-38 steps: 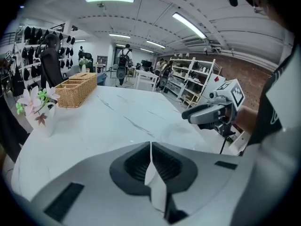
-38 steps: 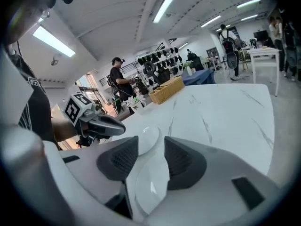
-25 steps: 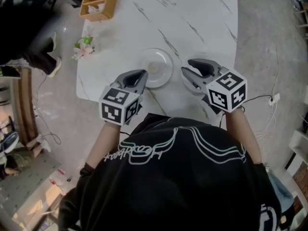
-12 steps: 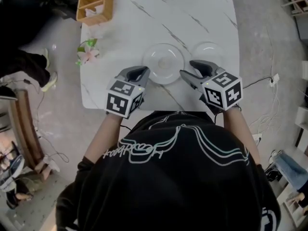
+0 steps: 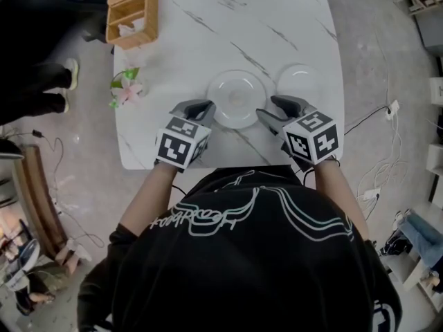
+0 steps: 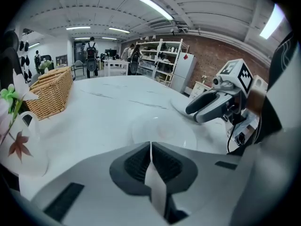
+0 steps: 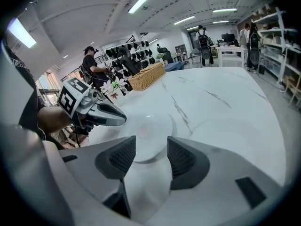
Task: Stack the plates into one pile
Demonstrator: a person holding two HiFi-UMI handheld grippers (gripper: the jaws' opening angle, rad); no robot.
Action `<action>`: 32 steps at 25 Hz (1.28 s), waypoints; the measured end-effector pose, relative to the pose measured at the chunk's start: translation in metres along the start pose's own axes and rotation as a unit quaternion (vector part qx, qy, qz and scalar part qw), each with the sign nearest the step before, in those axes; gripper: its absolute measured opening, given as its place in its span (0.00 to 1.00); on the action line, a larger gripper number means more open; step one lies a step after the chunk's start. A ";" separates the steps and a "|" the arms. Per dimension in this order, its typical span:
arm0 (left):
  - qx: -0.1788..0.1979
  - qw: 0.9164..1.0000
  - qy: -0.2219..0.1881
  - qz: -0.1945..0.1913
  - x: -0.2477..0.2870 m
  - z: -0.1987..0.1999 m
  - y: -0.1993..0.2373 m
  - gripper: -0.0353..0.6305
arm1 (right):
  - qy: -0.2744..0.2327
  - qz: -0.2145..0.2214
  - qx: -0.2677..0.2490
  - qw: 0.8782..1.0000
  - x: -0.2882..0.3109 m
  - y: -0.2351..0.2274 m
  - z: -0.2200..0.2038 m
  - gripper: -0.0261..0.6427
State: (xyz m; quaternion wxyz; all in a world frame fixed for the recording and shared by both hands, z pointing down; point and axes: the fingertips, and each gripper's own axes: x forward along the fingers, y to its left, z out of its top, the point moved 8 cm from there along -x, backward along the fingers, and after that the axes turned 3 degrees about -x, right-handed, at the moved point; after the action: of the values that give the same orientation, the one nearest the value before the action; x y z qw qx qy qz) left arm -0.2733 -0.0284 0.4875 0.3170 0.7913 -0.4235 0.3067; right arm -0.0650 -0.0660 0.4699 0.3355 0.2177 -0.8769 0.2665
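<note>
Opening right gripper (image 5: 275,109): jaws parting, empty, just beside big plate (image 5: 237,97)
Left gripper (image 5: 203,107): clenched, empty, at big plate's other side
Small plate (image 5: 299,79): on table (image 5: 277,19), unstacked, unseen a second ago

The right gripper (image 5: 266,107) has drawn in closer to the right rim of the large round white plate (image 5: 237,97), and its jaws are opening with nothing held between them. A smaller round white plate (image 5: 299,79), which could not be made out a second ago, now shows on the white marble-patterned tabletop (image 5: 277,19) just right of the large one, beyond that gripper.
</note>
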 end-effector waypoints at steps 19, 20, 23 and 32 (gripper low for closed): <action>0.011 1.000 0.020 -0.002 0.009 -0.013 0.010 0.10 | -0.001 -0.002 0.039 0.999 0.018 0.007 -0.003 0.38; 0.010 1.000 0.020 0.000 0.010 -0.013 0.010 0.10 | 0.000 0.003 0.046 0.999 0.019 0.008 -0.003 0.38; 0.011 1.000 0.021 0.001 0.010 -0.012 0.009 0.10 | 0.003 0.012 0.064 0.998 0.022 0.010 -0.004 0.37; 0.017 0.999 0.031 -0.003 0.010 -0.011 0.009 0.10 | -0.008 0.043 0.136 0.990 0.023 0.007 -0.008 0.22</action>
State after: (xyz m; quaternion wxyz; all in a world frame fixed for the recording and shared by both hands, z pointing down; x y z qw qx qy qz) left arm -0.2788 -0.0292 0.5039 0.3178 0.7877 -0.4057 0.3375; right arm -0.0808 -0.0602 0.4892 0.2838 0.2255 -0.8437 0.3961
